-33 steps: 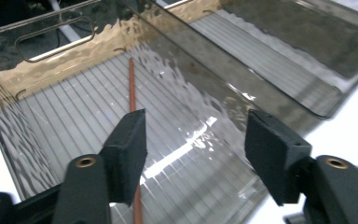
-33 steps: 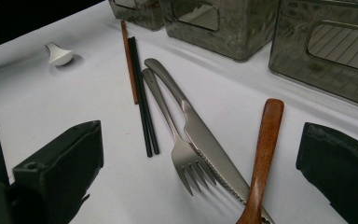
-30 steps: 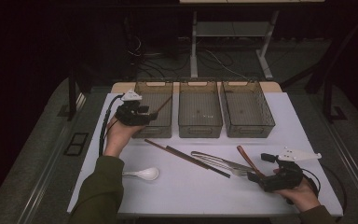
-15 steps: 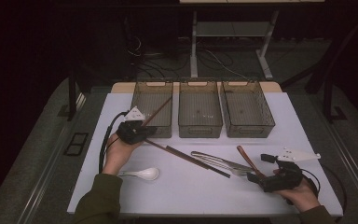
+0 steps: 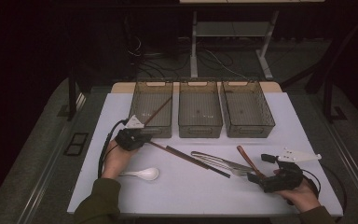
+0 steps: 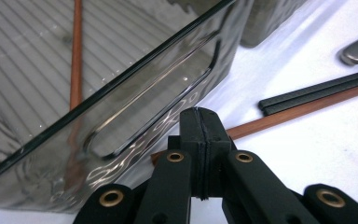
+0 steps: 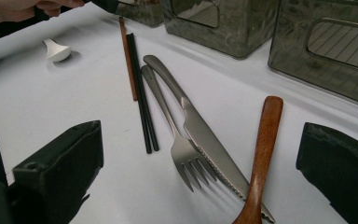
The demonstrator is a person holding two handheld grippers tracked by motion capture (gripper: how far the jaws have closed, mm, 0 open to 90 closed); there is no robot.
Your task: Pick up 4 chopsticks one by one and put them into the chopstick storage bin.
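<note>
My left gripper [image 5: 145, 139] [image 6: 199, 126] is shut with nothing seen between its jaws, low at the front wall of the left bin [image 5: 151, 130] [image 6: 135, 116]. One brown chopstick [image 5: 161, 109] [image 6: 76, 56] leans inside that bin. Another brown chopstick [image 5: 165, 149] [image 6: 298, 112] lies on the table and passes under the left jaws, beside a black pair [image 5: 200, 164] [image 6: 317, 91]. My right gripper [image 5: 259, 168] [image 7: 196, 179] stands wide open just above the table. Ahead of it lie a fork [image 7: 186, 154], a knife [image 7: 200, 126] and a wooden-handled utensil [image 7: 263, 144].
Two more clear grey bins, the middle bin [image 5: 200, 128] and the right bin [image 5: 248, 129], stand in a row at the back of the white table [image 5: 98, 140]. A white spoon [image 5: 144, 173] [image 7: 56, 49] lies near the left forearm.
My left gripper has drawn back from over the left bin towards the person and down to the table. A brown chopstick stays leaning in that bin. The right gripper has not moved.
</note>
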